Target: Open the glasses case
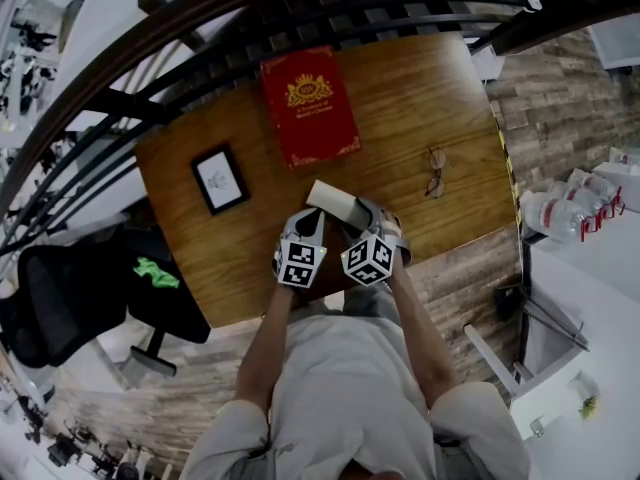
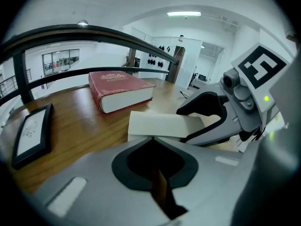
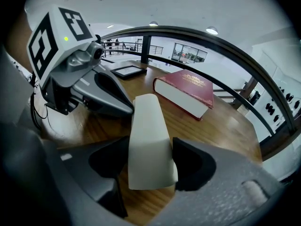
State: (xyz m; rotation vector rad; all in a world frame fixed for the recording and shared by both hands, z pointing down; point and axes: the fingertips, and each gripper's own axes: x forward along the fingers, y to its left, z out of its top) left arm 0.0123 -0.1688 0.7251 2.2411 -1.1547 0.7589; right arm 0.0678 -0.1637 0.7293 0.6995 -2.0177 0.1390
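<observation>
The cream glasses case [image 1: 335, 201] lies closed near the wooden table's [image 1: 420, 98] front edge, between both grippers. In the right gripper view the case [image 3: 148, 145] runs lengthwise between the jaws, and my right gripper [image 3: 150, 159] is shut on it, a black pad against each long side. My left gripper [image 2: 150, 139] has its tips together at the near edge of the case [image 2: 162, 125] and seems to pinch that edge. From the right gripper view, the left gripper [image 3: 127, 108] reaches the case's left side. In the head view the left gripper [image 1: 308, 224] and right gripper [image 1: 366, 215] stand side by side.
A thick red book [image 1: 310, 106] lies at the back of the table, a black picture frame [image 1: 219, 179] to the left, and folded glasses [image 1: 436, 171] to the right. A dark railing [image 1: 300, 8] runs behind the table. An office chair [image 1: 70, 298] stands at the left.
</observation>
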